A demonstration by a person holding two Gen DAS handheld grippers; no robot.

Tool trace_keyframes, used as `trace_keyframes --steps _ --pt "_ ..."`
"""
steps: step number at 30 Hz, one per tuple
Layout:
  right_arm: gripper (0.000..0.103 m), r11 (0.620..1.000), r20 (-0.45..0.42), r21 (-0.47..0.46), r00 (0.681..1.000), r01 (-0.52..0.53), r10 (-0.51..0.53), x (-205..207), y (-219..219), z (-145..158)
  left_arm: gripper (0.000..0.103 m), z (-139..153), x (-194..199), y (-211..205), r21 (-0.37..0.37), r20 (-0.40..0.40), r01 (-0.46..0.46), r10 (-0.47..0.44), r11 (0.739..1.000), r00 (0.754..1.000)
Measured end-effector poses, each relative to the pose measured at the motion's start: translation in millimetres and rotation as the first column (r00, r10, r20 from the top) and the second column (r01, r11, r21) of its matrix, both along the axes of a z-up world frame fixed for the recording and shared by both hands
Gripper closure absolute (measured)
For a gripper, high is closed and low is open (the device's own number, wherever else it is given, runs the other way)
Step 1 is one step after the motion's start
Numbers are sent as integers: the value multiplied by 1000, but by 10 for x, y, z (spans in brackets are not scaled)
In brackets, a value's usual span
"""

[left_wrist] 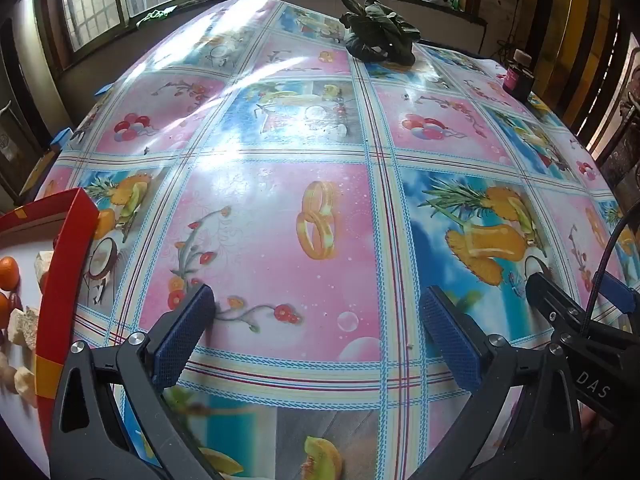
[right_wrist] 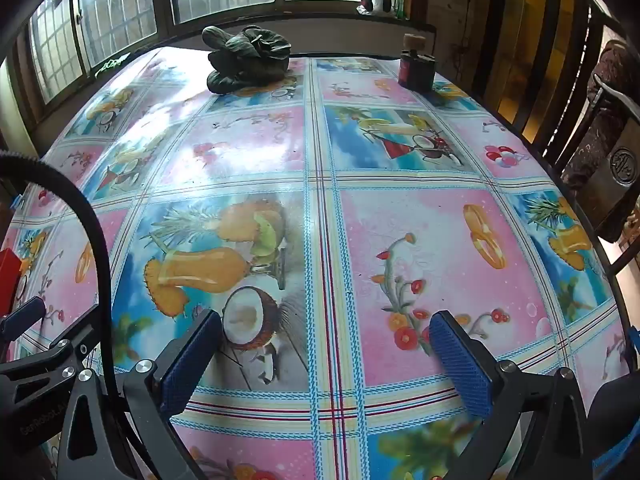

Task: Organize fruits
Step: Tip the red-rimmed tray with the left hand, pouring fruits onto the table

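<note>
While both grippers' fingers (left_wrist: 188,336) (right_wrist: 460,360) stand spread and empty, two oranges (left_wrist: 8,272) sit in one red box (left_wrist: 60,280).

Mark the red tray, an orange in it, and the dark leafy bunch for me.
red tray (left_wrist: 64,272), left wrist view, on its red rim.
orange (left_wrist: 8,273), left wrist view, on the fruit's skin at the picture's left edge.
dark leafy bunch (right_wrist: 248,58), right wrist view, on the middle leaves.
</note>
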State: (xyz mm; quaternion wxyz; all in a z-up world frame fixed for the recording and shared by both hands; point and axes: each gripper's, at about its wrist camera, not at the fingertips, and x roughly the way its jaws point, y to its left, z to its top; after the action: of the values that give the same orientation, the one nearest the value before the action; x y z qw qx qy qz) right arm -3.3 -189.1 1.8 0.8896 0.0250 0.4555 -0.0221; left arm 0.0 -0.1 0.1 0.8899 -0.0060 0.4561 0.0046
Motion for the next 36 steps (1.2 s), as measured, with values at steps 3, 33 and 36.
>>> trace_keyframes --steps 3,33,36 --pt "0 1000 -7 -11 1000 0 0 0 6 -3 0 0 1 1 -2 -1 0 0 1000 1000" --pt "0 1000 -10 -10 1000 1 -1 22 7 -15 0 -2 1 0 -2 -1 0 0 1000 1000" --pt "0 1000 -9 -10 1000 1 -1 25 9 -14 0 -2 2 0 -2 -1 0 0 1000 1000"
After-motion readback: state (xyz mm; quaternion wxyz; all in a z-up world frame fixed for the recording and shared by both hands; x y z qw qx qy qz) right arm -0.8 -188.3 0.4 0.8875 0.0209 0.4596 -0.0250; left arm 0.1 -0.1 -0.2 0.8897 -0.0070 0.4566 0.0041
